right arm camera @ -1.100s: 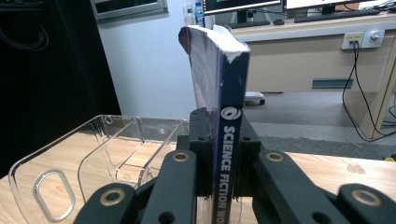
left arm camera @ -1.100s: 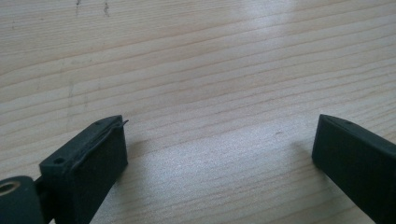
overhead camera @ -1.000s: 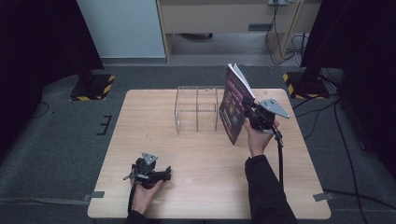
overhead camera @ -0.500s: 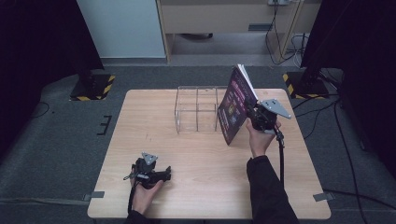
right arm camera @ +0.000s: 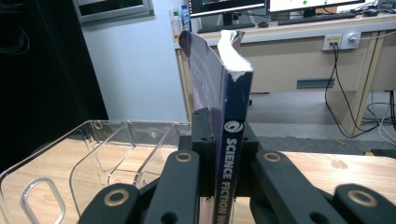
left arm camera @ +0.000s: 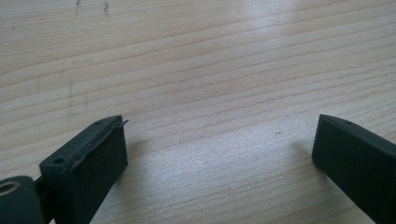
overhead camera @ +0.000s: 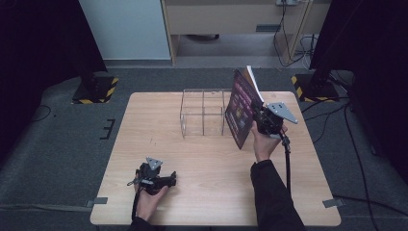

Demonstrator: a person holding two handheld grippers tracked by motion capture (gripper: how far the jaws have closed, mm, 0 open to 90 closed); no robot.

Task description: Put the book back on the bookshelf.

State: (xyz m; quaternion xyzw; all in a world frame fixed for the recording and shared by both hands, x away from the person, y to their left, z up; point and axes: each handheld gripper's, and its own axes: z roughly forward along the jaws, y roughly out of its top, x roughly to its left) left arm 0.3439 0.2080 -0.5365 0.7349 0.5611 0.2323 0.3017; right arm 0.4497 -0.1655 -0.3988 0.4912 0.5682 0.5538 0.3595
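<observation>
A dark purple paperback book (overhead camera: 240, 109) stands upright off the table, just right of the clear organiser. My right gripper (overhead camera: 258, 120) is shut on its lower spine edge. In the right gripper view the spine (right arm camera: 232, 140) reads "SCIENCE FICTION" and sits clamped between the two black jaws of my right gripper (right arm camera: 223, 140), which have just been closing tighter on it. My left gripper (overhead camera: 169, 179) rests on the table near the front left. Its jaws stand wide open with only bare wood between them in the left gripper view (left arm camera: 219, 149).
A clear plastic organiser (overhead camera: 204, 113) with several compartments stands at the table's far middle, also close on the left in the right gripper view (right arm camera: 93, 154). The wooden table (overhead camera: 211, 192) has dark floor, black stands and cables around it.
The book's top has swung slightly to the right in the right gripper. Both hands stay where they were.
</observation>
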